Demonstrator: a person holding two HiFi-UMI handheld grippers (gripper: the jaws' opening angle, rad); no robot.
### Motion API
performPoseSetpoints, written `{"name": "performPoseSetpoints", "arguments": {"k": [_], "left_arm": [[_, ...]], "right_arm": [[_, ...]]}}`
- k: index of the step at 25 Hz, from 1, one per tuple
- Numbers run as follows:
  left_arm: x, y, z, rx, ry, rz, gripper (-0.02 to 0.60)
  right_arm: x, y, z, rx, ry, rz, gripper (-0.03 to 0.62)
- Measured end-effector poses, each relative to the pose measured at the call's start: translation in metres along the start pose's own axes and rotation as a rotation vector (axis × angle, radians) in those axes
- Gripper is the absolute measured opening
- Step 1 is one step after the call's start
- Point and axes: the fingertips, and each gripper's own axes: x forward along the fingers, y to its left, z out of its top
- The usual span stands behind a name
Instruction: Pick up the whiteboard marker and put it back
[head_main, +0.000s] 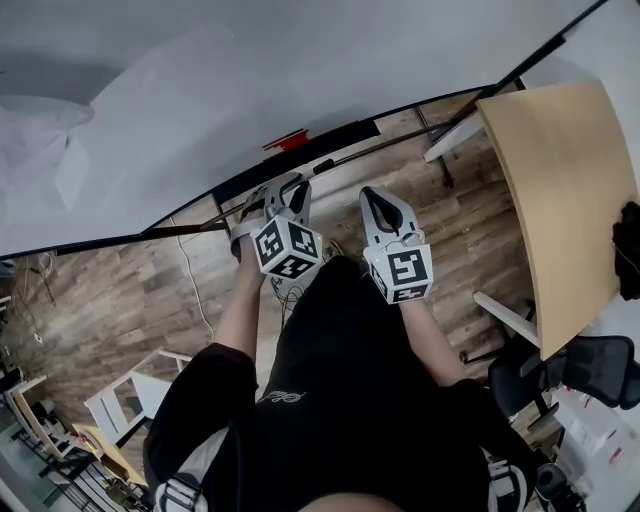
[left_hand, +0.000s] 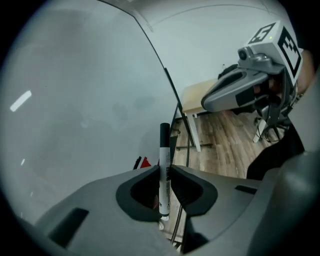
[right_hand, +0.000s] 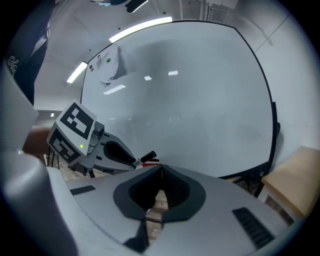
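**Marker picked up, not yet put back**
Left claw (left_hand: 166, 169) grips the whiteboard marker (left_hand: 164, 150), cap jutting past its tips toward the whiteboard (left_hand: 75, 100); right claw (right_hand: 160, 169) clenched, empty.

1. One whiteboard marker (left_hand: 164, 170) is counted.
2. Two tools are counted: the left tool (head_main: 288, 186) and the right tool (head_main: 375, 195).
3. Two marker cubes (head_main: 288, 248) are counted, one per tool.
4. One whiteboard (head_main: 250, 90) is seen.
5. One wooden worktop (head_main: 560, 190) is seen.
6. One office chair (head_main: 590, 365) is seen.
7. One red item (head_main: 288, 140) is seen.
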Motion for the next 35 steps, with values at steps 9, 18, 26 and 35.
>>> {"name": "performPoseSetpoints", "arguments": {"k": [9, 18, 26, 35], "left_arm": [[0.059, 0.007, -0.019, 0.137, 0.158, -0.061, 0.067], [0.108, 0.018, -0.031, 0.132, 0.264, -0.034, 0.067], [0.138, 0.011, -0.039, 0.148, 0.334, -0.044, 0.067], [0.153, 0.000, -0.050, 0.163, 0.390, -0.078, 0.067]], "right_arm": [[0.034, -0.022, -0.004, 0.004, 0.036, 0.025, 0.002], [0.058, -0.040, -0.017, 0.003, 0.068, 0.105, 0.002], [0.065, -0.059, -0.025, 0.031, 0.088, 0.125, 0.002], [0.059, -0.073, -0.030, 0.041, 0.100, 0.110, 0.002]]}}
